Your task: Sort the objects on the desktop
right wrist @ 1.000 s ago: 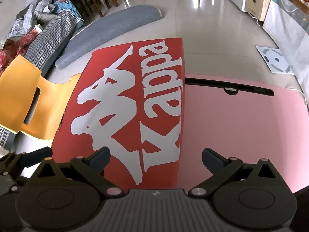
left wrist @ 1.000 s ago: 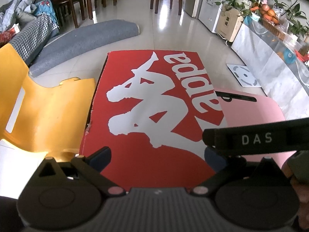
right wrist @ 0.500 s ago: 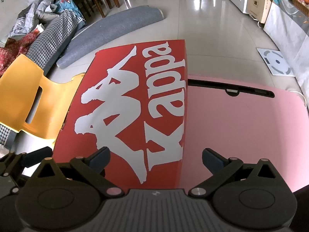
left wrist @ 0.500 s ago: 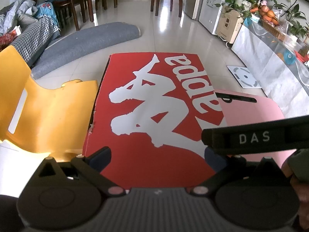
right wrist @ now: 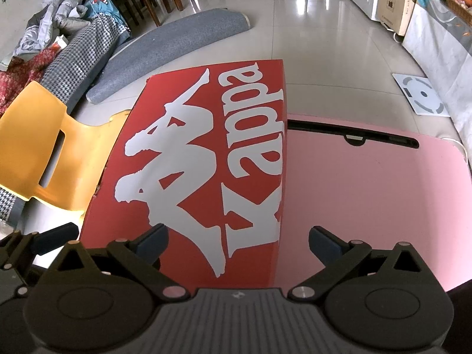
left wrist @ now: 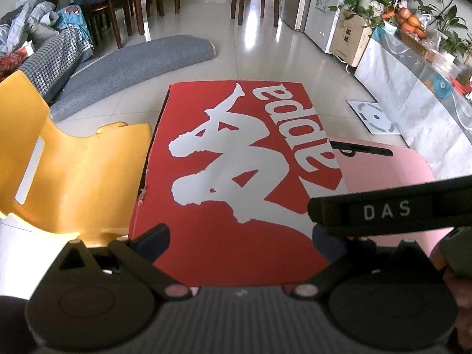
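hovering wide open, empty, both grippers [left wrist: 240,237] [right wrist: 238,237] over red box [right wrist: 206,159].

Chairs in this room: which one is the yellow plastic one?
The yellow plastic chair is the one right beside the red box, at its left. The other chairs are dark wood, far across the floor.

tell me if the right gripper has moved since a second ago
Yes, slightly. In the right wrist view the red box and pink table sit a little lower in frame, so the right gripper, open and empty, has eased forward or tilted up.
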A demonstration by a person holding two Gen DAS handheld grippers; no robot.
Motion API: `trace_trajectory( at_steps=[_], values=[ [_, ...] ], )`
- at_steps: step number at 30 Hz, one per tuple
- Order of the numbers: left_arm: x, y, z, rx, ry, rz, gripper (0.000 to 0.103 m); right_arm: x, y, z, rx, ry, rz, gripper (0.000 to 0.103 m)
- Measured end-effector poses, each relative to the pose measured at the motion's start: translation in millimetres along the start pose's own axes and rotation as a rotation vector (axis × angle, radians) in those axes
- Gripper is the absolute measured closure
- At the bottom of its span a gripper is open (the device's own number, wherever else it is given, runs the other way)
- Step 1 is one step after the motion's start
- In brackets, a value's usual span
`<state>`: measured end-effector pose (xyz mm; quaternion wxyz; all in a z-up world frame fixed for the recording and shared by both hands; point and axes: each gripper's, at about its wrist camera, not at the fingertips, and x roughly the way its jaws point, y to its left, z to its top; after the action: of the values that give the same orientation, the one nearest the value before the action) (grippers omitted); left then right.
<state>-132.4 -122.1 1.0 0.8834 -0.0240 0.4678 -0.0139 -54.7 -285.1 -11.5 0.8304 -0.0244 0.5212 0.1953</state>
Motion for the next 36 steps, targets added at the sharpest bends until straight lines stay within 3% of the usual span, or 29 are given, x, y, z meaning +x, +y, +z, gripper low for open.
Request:
trace_trajectory(
  at_steps=[36],
  values=[
    [1.5, -2.6, -2.8, 0.008, 0.013, 0.004, 0.000, 0.1, 0.7, -2.3, 0.000, 0.009, 0.008, 0.001]
  ],
)
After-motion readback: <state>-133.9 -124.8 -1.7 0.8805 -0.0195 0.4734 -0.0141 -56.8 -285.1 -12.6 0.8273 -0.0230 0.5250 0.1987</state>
